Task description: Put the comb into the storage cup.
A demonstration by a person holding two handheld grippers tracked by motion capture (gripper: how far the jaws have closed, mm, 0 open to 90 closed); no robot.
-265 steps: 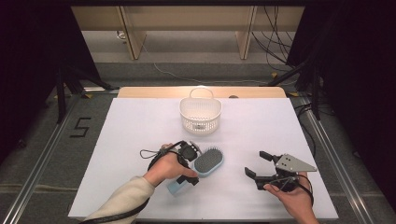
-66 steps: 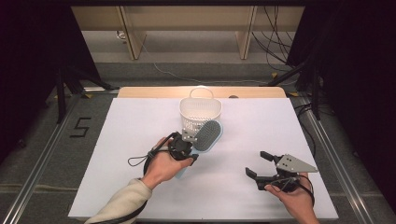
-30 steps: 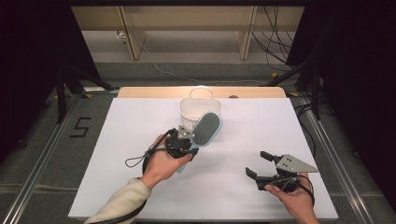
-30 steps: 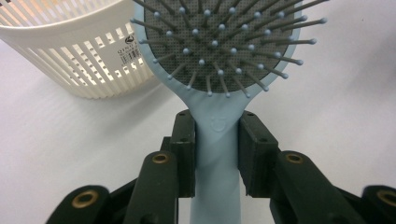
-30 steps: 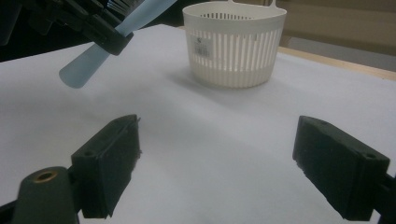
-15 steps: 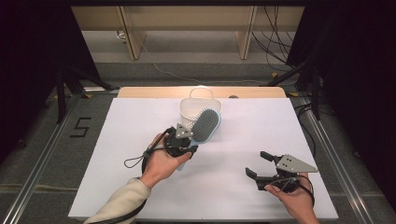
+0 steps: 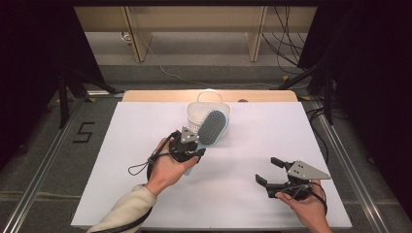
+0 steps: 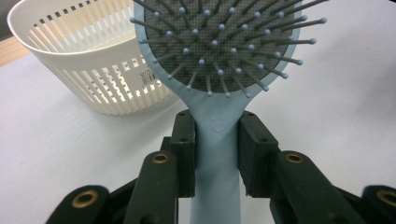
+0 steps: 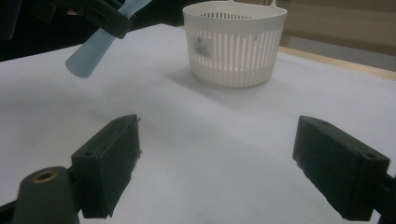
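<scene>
The hairbrush [image 7: 213, 128] has been lifted off the table and carried up the frame toward the white basket [image 7: 196, 110]. A few seconds ago it was lying flat near the lower middle of the white table [image 7: 121, 145]. Now it is held in the air in the middle of the high view, with its bristled head tipped up against the front of the basket. In the left gripper view, the light blue handle is pinched from both sides by the black jaws of the left gripper [image 8: 217, 149], just under the head. From this it is judged that the brush is nearly ready to be put in the basket, but it has not been dropped in yet. The head must be raised over the rim first.

The right gripper [image 7: 272, 171] is seen at the lower right of the high view, well apart from the brush. Its jaws are spread wide and nothing is held between them. It has been kept in the same spot.

Plenty of bare table is left on both sides of the basket. The basket stands near the far edge, at the top of the white sheet, so a hard push could slide it back toward that edge.
</scene>
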